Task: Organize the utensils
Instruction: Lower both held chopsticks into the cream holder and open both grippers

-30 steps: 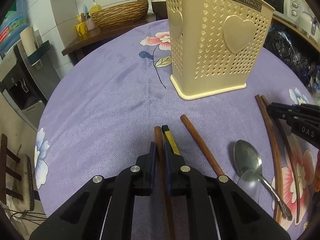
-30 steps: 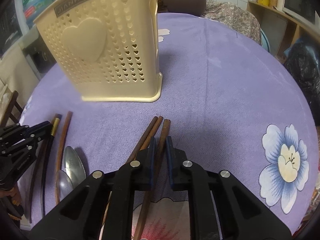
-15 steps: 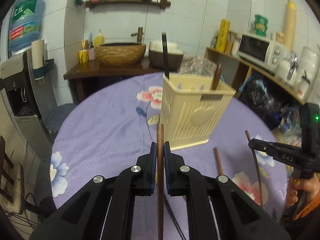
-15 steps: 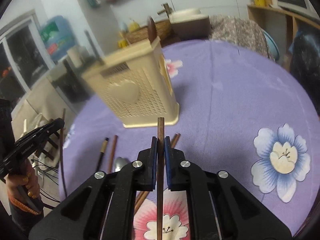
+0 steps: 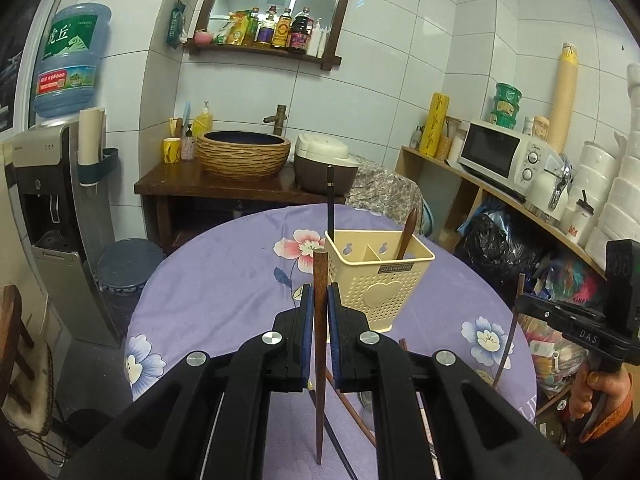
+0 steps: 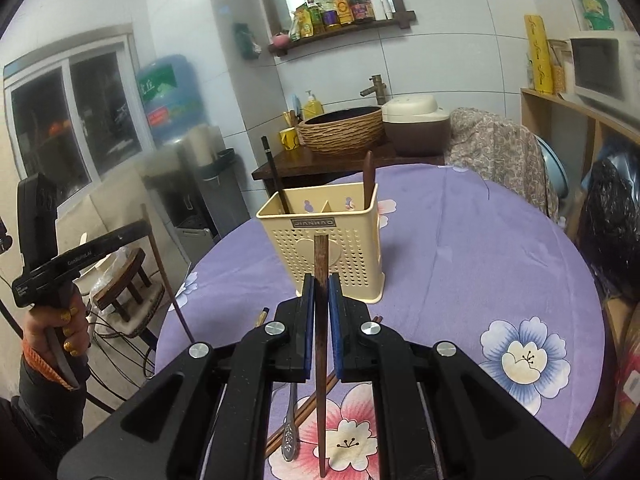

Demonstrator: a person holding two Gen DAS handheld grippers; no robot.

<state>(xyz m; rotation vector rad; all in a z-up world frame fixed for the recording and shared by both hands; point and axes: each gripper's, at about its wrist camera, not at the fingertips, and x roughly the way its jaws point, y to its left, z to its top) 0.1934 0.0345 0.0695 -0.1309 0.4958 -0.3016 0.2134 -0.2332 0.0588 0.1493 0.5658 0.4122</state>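
Your left hand-held gripper (image 5: pixel 319 312) is pinching a brown wooden chopstick (image 5: pixel 319 360) that stands upright between its blue pads, thick end up and tapered tip pointing down, raised above the surface (image 5: pixel 224 280). Your right hand-held gripper (image 6: pixel 319 312) is pressed onto a second wooden chopstick (image 6: pixel 321 368) in the same upright way, clear of the purple flowered cloth.

Ahead of both stands the cream perforated utensil holder (image 5: pixel 380 280), with a heart on its front and a divider inside. A black chopstick (image 5: pixel 330 200) leans out of its left compartment, and a dark wooden spoon handle (image 5: pixel 407 232) out of the right one.

Below your grippers, loose brown chopsticks (image 6: pixel 296 416) and a metal spoon (image 6: pixel 290 432) lie on the surface, the spoon just beside the chopsticks. Another chopstick end (image 6: pixel 261 316) shows to the left of your right gripper.

Behind the surface sit a woven basin (image 5: pixel 243 154) and a rice cooker (image 5: pixel 326 164) on a dark counter, a microwave (image 5: pixel 500 156) on the right-hand shelf, and a water dispenser (image 5: pixel 52 216) at the left.
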